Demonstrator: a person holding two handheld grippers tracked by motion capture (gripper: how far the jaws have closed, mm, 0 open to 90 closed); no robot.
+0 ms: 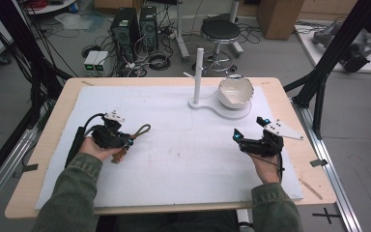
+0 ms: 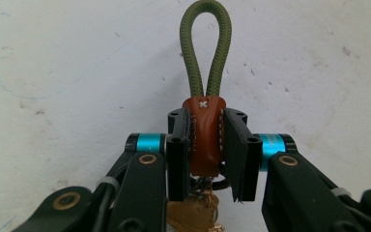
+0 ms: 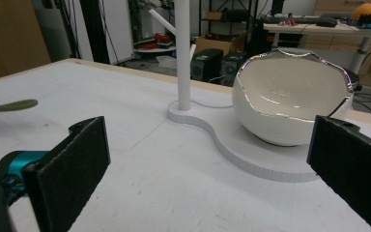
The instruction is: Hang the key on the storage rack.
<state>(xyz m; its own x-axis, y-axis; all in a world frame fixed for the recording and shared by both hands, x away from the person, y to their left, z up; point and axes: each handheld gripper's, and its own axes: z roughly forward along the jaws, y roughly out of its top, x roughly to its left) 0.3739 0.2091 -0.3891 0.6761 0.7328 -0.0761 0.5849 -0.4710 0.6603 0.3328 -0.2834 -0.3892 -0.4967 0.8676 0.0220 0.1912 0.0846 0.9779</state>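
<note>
White mat, olive-looped brown leather keychain, clamped

Right tongs spread wide, black pads low at both sides, nothing between them. Ahead on the white worktop sits a flat white base: a post stands upright on its left end, a white bowl tilted toward us on its right. An olive loop pokes in at far left.

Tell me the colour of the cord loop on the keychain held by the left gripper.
Olive green cord loop, above a brown leather tab; clearest in the left gripper view.
</note>
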